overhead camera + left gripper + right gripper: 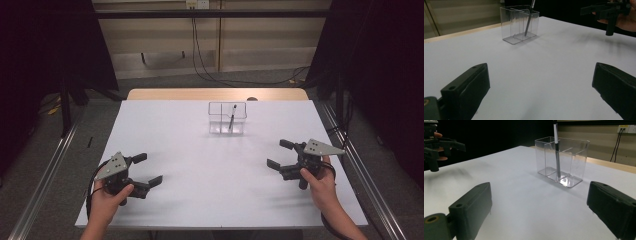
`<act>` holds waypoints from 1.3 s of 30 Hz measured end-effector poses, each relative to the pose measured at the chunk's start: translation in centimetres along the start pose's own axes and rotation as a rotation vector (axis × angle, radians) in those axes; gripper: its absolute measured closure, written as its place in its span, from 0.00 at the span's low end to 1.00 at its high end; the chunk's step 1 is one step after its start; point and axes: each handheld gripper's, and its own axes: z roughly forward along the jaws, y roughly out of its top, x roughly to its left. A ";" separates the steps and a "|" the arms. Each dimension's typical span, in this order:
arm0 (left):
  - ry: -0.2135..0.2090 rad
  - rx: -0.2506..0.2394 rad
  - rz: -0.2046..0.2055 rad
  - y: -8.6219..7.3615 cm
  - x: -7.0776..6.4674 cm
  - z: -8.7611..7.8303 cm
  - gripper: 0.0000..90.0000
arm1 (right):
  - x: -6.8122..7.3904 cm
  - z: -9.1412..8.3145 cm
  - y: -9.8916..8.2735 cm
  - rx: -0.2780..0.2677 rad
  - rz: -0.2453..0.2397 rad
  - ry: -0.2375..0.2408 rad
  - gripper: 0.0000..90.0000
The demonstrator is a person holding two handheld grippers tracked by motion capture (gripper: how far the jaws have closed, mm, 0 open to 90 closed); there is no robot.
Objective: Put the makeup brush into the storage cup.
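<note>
Left gripper and right gripper, jaws spread and empty, flank a clear box at upper centre; the gripper views reveal its pen leaning inside.

White table on grey floor; wooden strip along its far edge; black cables trail behind; wall socket.

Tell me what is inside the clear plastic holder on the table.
The clear holder has a single dark pen leaning in one compartment; the other compartments look empty. Its walls are transparent, so nothing is hidden.
</note>
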 end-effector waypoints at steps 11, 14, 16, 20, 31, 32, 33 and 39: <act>-0.001 0.001 -0.005 0.0 0.0 0.0 0.01 | 0.0 -1.1 -0.6 0.007 0.003 -0.012 0.06; 0.001 0.002 -0.002 0.0 0.0 0.0 0.01 | 0.1 -1.4 -0.7 0.011 -0.001 -0.013 0.06; 0.002 0.002 -0.001 0.0 0.0 0.0 0.01 | 0.1 -1.6 -0.7 0.015 -0.006 -0.015 0.06; 0.001 0.004 -0.001 0.0 0.0 0.1 0.01 | 0.2 -1.9 -0.8 0.021 -0.008 -0.015 0.06; 0.003 0.003 0.002 0.0 0.0 0.0 0.01 | 0.2 -2.9 -1.1 0.021 -0.006 -0.027 0.06; 0.003 0.003 0.001 0.0 0.0 0.0 0.01 | 0.2 -3.1 -1.1 0.024 -0.012 -0.028 0.06; 0.002 0.004 0.001 0.0 0.0 0.0 0.01 | 0.2 -3.1 -1.1 0.028 -0.013 -0.030 0.06; 0.004 0.004 0.000 0.0 0.0 0.1 0.01 | 0.1 -3.7 -1.2 0.027 -0.015 -0.037 0.06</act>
